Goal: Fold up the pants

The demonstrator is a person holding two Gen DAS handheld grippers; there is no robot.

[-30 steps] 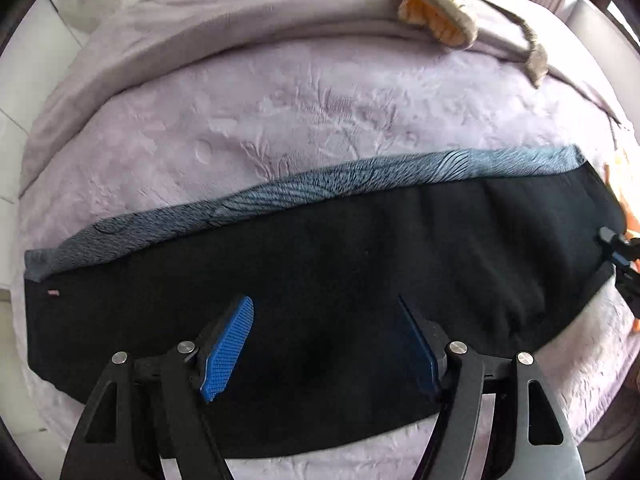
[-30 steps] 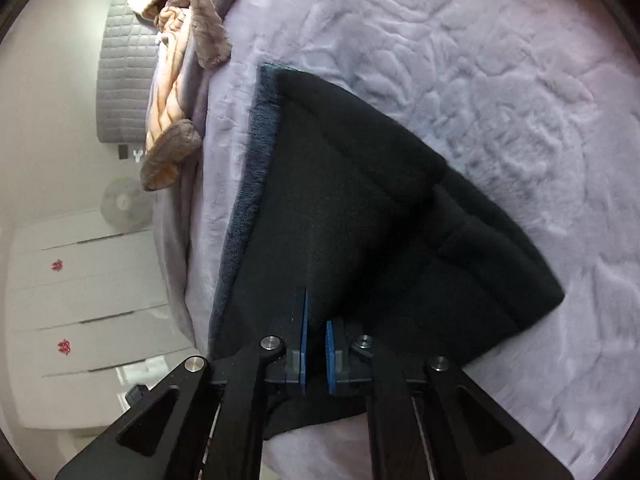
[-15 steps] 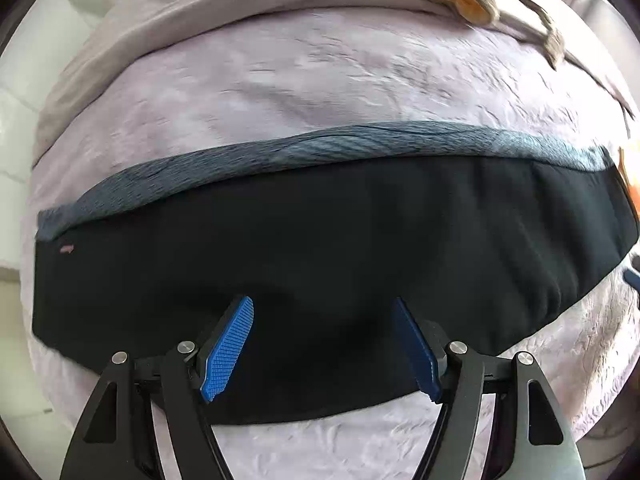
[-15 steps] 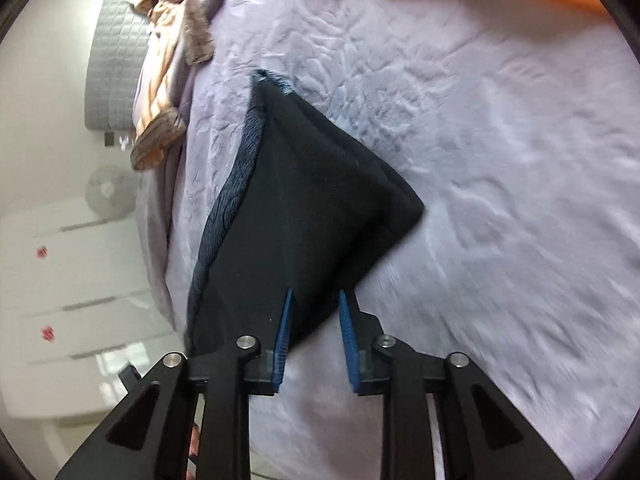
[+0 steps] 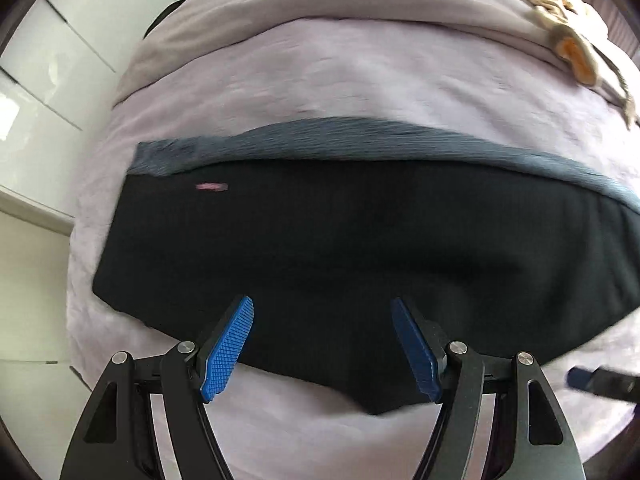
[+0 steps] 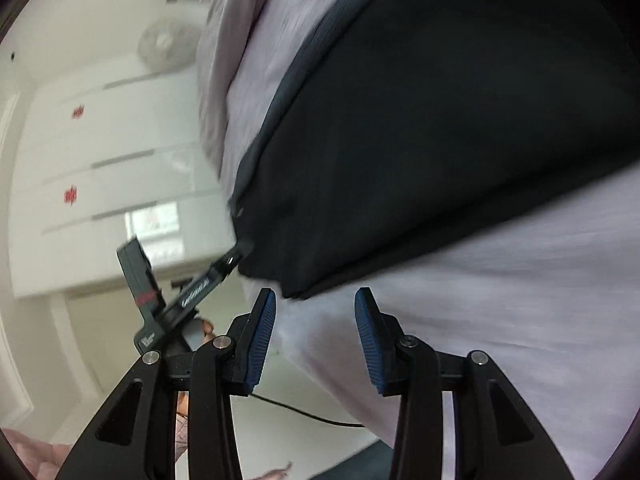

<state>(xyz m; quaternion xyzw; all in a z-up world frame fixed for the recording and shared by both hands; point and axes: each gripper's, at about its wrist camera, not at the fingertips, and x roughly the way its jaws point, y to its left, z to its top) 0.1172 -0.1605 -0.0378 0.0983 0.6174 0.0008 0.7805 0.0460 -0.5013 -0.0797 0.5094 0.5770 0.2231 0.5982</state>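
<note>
A home bedroom: bed (image 5: 360,80), white wardrobe (image 6: 112,184), fan (image 6: 168,46).

White lettering runs along the black body of the left gripper (image 6: 188,300), at lower left of the right wrist view, but it is too blurred to read. Red marks on the white cabinet doors (image 6: 76,112) at left cannot be made out.

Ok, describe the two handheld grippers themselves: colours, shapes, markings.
Both look alike. The left gripper and right gripper have black angular linkage frames with triangular cut-outs and round silver pivot bolts. Each finger ends in a blue ribbed pad. From the right wrist view, the left gripper's black body bears white lettering, too blurred to read, and a red mark.
</note>
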